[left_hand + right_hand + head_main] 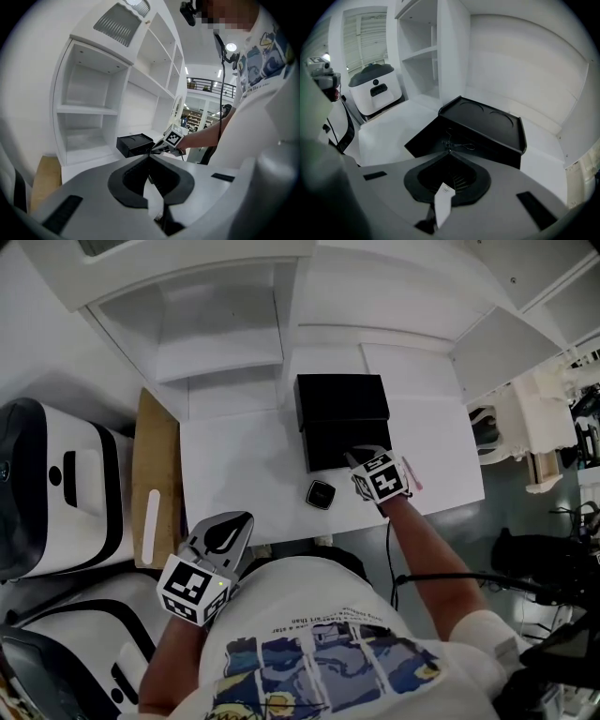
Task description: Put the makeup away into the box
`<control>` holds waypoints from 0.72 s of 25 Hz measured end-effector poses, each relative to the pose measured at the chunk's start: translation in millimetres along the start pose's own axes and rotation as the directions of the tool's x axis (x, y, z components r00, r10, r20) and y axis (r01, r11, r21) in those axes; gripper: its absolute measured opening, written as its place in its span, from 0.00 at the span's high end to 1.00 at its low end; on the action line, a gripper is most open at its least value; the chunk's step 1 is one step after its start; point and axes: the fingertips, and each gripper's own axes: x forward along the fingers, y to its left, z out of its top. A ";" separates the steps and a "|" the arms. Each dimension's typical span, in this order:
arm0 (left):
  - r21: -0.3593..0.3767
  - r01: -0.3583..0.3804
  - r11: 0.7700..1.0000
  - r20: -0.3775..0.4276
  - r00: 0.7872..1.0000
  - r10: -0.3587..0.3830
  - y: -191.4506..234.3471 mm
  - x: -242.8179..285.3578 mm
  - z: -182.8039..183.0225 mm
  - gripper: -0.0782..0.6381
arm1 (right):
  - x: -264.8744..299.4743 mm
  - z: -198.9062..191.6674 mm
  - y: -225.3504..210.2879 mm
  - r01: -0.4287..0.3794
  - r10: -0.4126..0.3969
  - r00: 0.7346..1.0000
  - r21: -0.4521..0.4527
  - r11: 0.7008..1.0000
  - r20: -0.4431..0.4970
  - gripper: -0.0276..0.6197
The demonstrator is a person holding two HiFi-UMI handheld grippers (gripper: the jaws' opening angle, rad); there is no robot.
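Fingers of right gripper shut at black box; white table, shelves.

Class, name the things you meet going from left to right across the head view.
From the left: white-and-black machine → wooden board → left gripper → small black compact → right gripper.
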 end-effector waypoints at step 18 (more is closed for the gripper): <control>-0.030 0.008 1.000 -0.030 1.000 -0.009 31.9 -39.4 -28.5 0.87 | 50.1 7.5 26.5 0.017 -0.012 0.992 0.038 0.999 -0.127 0.91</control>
